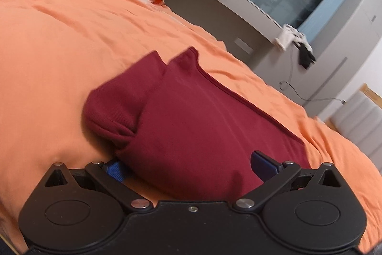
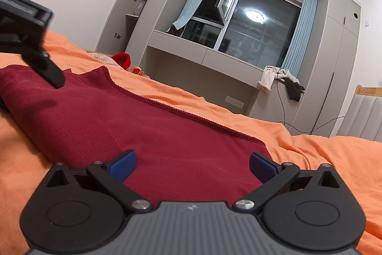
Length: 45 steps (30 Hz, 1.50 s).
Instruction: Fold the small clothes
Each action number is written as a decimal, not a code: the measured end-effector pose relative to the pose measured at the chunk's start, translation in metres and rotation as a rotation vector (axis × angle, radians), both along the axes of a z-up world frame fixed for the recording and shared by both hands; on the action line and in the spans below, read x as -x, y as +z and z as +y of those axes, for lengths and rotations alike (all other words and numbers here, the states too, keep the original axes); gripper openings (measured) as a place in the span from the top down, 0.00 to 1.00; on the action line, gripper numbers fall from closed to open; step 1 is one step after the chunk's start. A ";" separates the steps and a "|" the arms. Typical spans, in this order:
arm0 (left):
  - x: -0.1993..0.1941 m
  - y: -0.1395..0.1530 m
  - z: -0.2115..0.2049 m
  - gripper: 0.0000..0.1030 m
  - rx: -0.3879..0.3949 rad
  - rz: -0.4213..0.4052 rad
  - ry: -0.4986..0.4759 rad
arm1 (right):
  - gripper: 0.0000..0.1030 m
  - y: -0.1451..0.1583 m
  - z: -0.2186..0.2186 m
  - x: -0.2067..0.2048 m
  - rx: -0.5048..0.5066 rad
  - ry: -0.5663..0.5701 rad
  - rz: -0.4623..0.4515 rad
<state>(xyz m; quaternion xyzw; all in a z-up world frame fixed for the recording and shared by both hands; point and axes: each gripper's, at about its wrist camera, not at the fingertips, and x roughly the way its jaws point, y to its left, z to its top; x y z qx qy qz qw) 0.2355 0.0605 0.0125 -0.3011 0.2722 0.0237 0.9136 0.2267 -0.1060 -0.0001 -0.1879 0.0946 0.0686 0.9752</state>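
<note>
The left tool (image 1: 188,167) stands spread wide, its blue pads on either side of the near edge of the dark red garment (image 1: 191,116), gripping nothing. A short sleeve (image 1: 114,106) bunches up just left of it. The right tool (image 2: 192,165) is likewise wide open, pads set apart over the same garment's flat cloth (no pinch on it that can be seen). The garment lies spread on the orange bedsheet (image 2: 322,159), its ribbed hem (image 2: 181,111) running diagonally. Beyond the bed, a red item (image 2: 123,59) sits near the far edge, below a dark window (image 2: 257,28) with blue curtains.
</note>
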 end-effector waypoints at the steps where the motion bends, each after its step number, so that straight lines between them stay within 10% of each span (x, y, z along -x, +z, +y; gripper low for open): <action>1: -0.001 -0.001 0.000 0.01 -0.006 -0.003 0.011 | 0.00 0.000 0.000 0.000 0.000 0.000 0.000; 11: 0.000 -0.001 0.010 0.04 0.032 -0.029 0.061 | 0.00 0.016 -0.012 0.010 -0.111 0.135 -0.044; 24: -0.001 -0.002 -0.001 0.04 -0.052 -0.016 0.054 | 0.00 0.005 0.011 0.000 -0.013 0.115 0.008; 30: -0.007 0.004 -0.003 0.28 -0.108 0.000 0.102 | 0.00 0.015 -0.004 -0.001 -0.058 0.153 0.046; 34: -0.012 0.009 0.002 0.62 -0.125 0.008 0.120 | 0.00 0.022 -0.017 0.005 -0.063 0.161 0.050; 45: -0.036 0.074 -0.063 0.81 -0.367 -0.202 -0.037 | 0.00 0.057 -0.088 0.010 -0.186 0.012 0.019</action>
